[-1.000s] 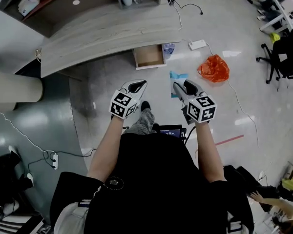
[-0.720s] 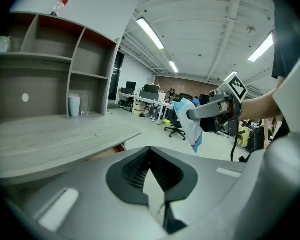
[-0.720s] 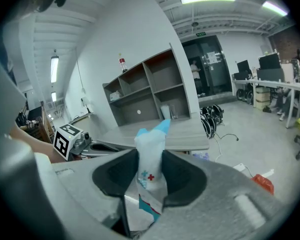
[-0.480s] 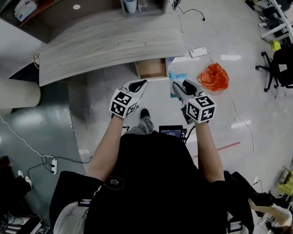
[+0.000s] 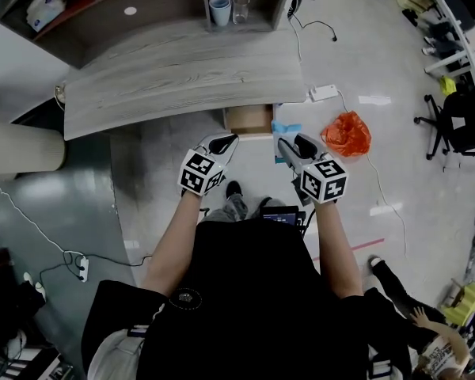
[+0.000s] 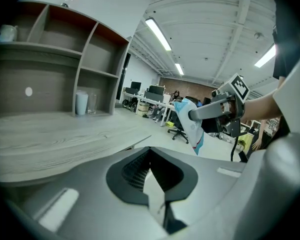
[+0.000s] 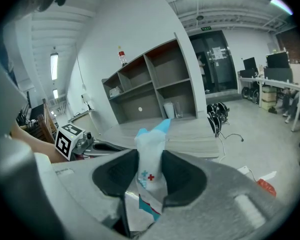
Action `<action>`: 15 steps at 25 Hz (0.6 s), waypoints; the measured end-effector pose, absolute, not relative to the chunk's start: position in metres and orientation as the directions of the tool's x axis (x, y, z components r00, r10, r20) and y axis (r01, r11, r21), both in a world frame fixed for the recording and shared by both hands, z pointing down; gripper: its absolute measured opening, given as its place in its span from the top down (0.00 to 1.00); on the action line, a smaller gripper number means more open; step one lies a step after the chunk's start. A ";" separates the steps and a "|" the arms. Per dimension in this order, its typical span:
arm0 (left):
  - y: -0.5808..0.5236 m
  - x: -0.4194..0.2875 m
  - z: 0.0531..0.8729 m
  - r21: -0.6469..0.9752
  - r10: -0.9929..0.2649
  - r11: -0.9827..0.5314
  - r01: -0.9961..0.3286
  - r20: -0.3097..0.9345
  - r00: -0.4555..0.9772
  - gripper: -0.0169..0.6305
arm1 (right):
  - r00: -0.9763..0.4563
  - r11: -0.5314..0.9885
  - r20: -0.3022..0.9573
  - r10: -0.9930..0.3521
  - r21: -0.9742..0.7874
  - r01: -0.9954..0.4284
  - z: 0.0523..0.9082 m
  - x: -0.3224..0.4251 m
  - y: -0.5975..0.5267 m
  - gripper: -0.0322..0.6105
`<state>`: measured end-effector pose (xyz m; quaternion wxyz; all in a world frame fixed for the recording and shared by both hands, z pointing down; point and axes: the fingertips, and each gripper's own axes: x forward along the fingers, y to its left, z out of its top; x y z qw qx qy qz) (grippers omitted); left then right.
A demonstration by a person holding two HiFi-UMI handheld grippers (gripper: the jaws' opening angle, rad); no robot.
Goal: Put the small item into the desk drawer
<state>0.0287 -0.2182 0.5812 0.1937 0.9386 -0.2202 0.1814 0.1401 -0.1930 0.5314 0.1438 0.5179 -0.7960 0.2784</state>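
My left forearm [image 5: 172, 240] and right forearm [image 5: 335, 240] extend forward from the torso, roughly parallel. The left gripper [image 5: 222, 142] points ahead, jaws together with nothing between them. Its marker cube [image 5: 200, 172] sits just behind the jaws, toward my wrist. The right gripper [image 5: 290, 144] is level with the left one, apart from it on its right side. Its jaws are clamped on a small packet [image 7: 151, 176], which projects past the tips.

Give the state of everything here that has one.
Desk drawer: pulled open.
Left gripper: shut, nothing between its jaws.
Right gripper: shut on the white and blue packet.
White and blue packet: held upright between the right gripper's jaws.
Glass: upright.
Cup: upright.
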 end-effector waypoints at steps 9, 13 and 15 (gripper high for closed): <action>-0.227 0.034 0.580 0.280 -0.393 -0.794 -0.540 0.442 0.806 0.97 | -0.484 0.373 0.515 -0.708 -0.310 -0.875 0.534 0.146 -0.211 0.71; -0.230 0.037 0.574 0.264 -0.424 -0.776 -0.572 0.452 0.785 0.97 | -0.519 0.410 0.495 -0.697 -0.318 -0.855 0.528 0.150 -0.220 0.71; -0.233 0.040 0.570 0.255 -0.438 -0.770 -0.585 0.455 0.775 0.97 | -0.533 0.426 0.487 -0.692 -0.321 -0.846 0.525 0.153 -0.224 0.71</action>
